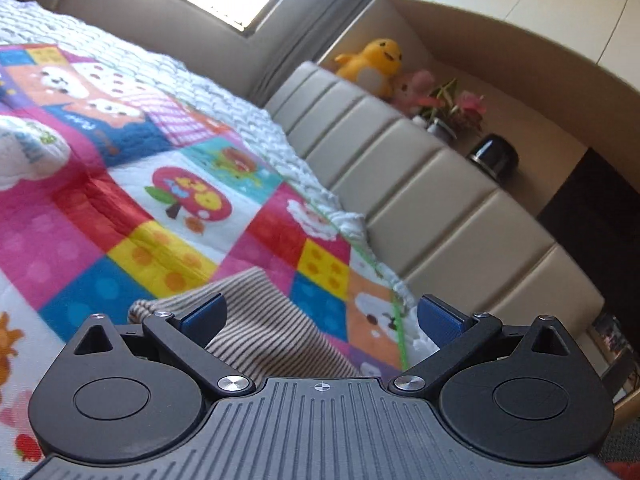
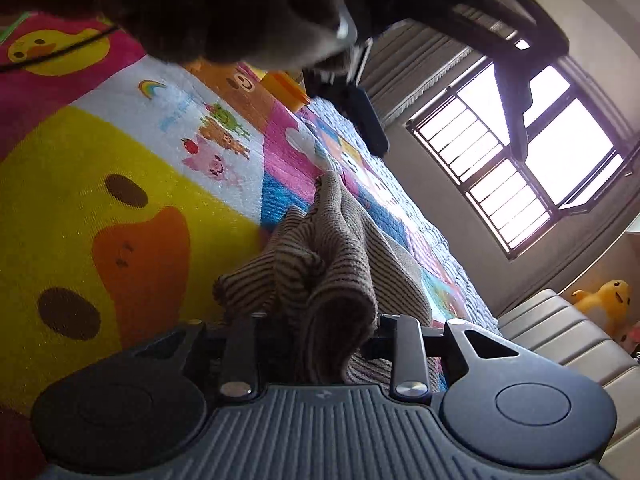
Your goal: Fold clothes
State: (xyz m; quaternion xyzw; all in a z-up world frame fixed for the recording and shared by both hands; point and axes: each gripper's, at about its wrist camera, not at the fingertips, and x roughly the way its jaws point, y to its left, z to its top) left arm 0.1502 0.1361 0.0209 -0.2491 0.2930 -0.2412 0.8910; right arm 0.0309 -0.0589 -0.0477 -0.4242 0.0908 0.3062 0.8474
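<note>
A brown-and-cream striped garment point(image 1: 260, 328) lies on the colourful patchwork quilt point(image 1: 120, 200) of a bed. My left gripper point(image 1: 320, 316) is open, its blue fingertips point(image 1: 204, 314) spread wide just above the garment's edge, holding nothing. In the right wrist view the striped garment point(image 2: 320, 264) is bunched and lifted in folds. My right gripper point(image 2: 320, 344) is shut on it; cloth hides the pads. The left gripper and the dark hand holding it point(image 2: 360, 112) hang over the quilt point(image 2: 80, 200) further off.
A beige padded headboard point(image 1: 420, 184) borders the bed on the right. A shelf behind it holds a yellow plush toy point(image 1: 372, 64), flowers and a dark pot point(image 1: 494, 156). A barred window point(image 2: 520, 168) lies beyond. A white soft item point(image 1: 28, 148) lies on the quilt at left.
</note>
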